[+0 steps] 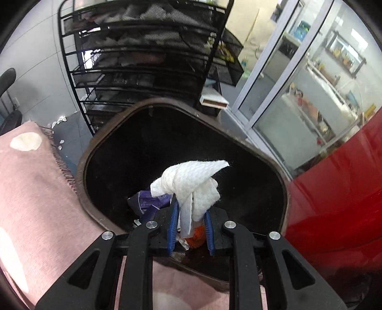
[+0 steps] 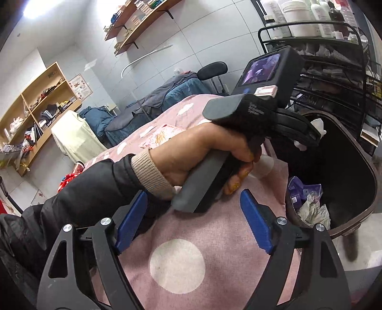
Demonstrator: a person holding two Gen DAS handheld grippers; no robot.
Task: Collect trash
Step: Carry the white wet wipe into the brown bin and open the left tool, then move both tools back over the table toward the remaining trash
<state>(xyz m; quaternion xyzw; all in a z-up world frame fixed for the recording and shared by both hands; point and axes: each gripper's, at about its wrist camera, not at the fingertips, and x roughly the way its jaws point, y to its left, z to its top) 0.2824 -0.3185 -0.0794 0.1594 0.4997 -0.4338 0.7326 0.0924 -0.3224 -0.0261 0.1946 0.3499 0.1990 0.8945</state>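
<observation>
My left gripper [image 1: 191,214] is shut on a crumpled white paper towel [image 1: 191,183] and holds it over the open mouth of a dark brown trash bin [image 1: 100,140]. Purple wrappers [image 1: 148,200] and an orange scrap [image 1: 197,237] lie inside the bin. In the right wrist view the left gripper [image 2: 308,136] reaches over the bin [image 2: 367,190], with the towel [image 2: 318,124] at its tip and crumpled paper [image 2: 312,209] and purple wrappers [image 2: 305,190] in the bin. My right gripper [image 2: 193,217] is open and empty above a pink bedspread [image 2: 214,229] with white dots.
A black wire rack [image 1: 143,59] stands behind the bin, bottles [image 2: 310,16] on top. Something red [image 1: 334,190] is right of the bin, with a glass door [image 1: 298,95] beyond it. The pink bedspread [image 1: 31,186] lies left. Wooden shelves [image 2: 35,107] and another bed [image 2: 167,95] are farther back.
</observation>
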